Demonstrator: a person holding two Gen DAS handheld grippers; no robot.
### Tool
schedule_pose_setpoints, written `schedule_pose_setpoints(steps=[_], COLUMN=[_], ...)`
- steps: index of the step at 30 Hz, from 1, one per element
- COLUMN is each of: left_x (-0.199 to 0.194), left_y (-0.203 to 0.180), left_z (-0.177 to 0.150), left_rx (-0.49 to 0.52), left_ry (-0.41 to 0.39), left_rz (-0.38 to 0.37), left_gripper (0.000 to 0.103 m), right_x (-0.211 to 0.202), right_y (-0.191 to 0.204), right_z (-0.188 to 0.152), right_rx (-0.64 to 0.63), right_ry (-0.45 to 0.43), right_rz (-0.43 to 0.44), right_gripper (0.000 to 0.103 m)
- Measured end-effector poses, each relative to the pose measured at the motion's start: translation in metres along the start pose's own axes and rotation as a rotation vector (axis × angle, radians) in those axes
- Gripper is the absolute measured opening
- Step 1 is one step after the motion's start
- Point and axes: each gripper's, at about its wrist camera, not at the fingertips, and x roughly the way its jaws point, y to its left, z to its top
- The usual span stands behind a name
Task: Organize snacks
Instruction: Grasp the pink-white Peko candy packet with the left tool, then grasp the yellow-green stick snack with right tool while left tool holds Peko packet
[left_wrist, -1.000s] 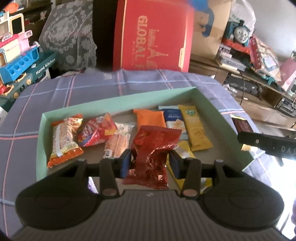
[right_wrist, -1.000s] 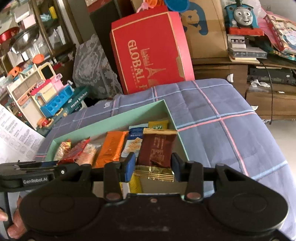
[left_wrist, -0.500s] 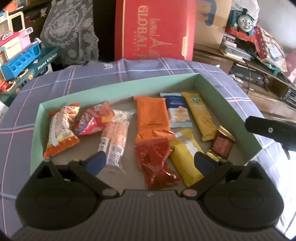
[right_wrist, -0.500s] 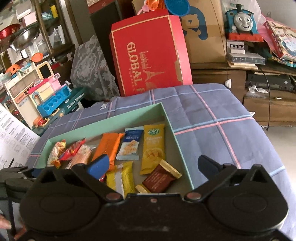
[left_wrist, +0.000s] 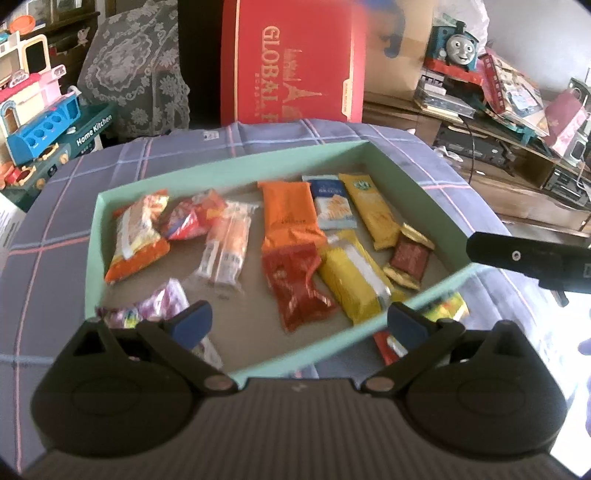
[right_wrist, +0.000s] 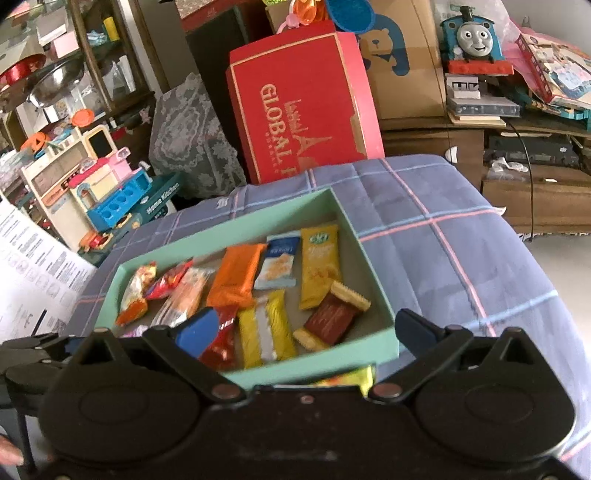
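Red packet (left_wrist: 297, 284) dropped, beyond hand-held gripper (left_wrist: 299, 321)

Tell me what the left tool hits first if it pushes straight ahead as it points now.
Probably the red snack packet on the tray floor: the open left tool aims down past the near wall of the green tray. Depth is uncertain.

We hold our left gripper (left_wrist: 299, 321) and right gripper (right_wrist: 306, 326) spread wide (nothing between either's jaws).

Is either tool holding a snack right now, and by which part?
Nothing is held. The left tool and the right tool are both open with nothing between their fingers; the dark red packet and brown packet lie in the green box.
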Motion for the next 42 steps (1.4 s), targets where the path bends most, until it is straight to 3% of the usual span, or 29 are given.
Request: schedule_pose_setpoints(steps=[8, 14, 22, 24, 26, 31, 37, 42], left_x=[-0.016, -0.015, -0.002, 0.001, 0.001, 0.003, 0.009, 0.013], left_y=[-0.004, -0.012, -0.029, -0.031, -0.032, -0.022, -0.013, -0.012], left_z=[-0.047, -0.087, -0.11, -0.114, -0.115, -0.109, -0.101, -0.099], left_rx=[0.029, 0.051, 0.078, 0.09, 0.116, 0.091, 0.058, 0.065], left_ry=[0.047, 0.134, 0.202, 0.192, 0.173, 0.156, 0.148, 0.144], left_rz=[-0.009, -0.045, -0.037, -0.026, -0.001, -0.004, -0.015, -0.016], left_gripper=[0.103, 0.103, 0.103, 0.086, 0.061, 0.057, 0.058, 0.06], right_x=[-0.017, -0.025, -0.016, -0.016, -0.014, -0.001, 0.025, 0.045], right_y=[-0.008, -0.019, -0.022, -0.019, -0.016, -0.018, -0.029, -0.027], right_z=[-0.033, -0.06, -0.085, -0.084, -0.081, -0.071, -0.056, -0.052], right_rx=[0.038, 0.078, 0.116, 0.11, 0.099, 0.137, 0.235, 0.232], right_ry=[0.039, 0.075, 0.133, 0.13, 0.125, 0.12, 0.119, 0.137], right_rz=[-0.004, -0.012, -0.002, 0.0, -0.002, -0.022, -0.093, -0.123], right_gripper=[0.103, 0.103, 0.103, 0.103, 0.103, 0.103, 0.098, 0.098])
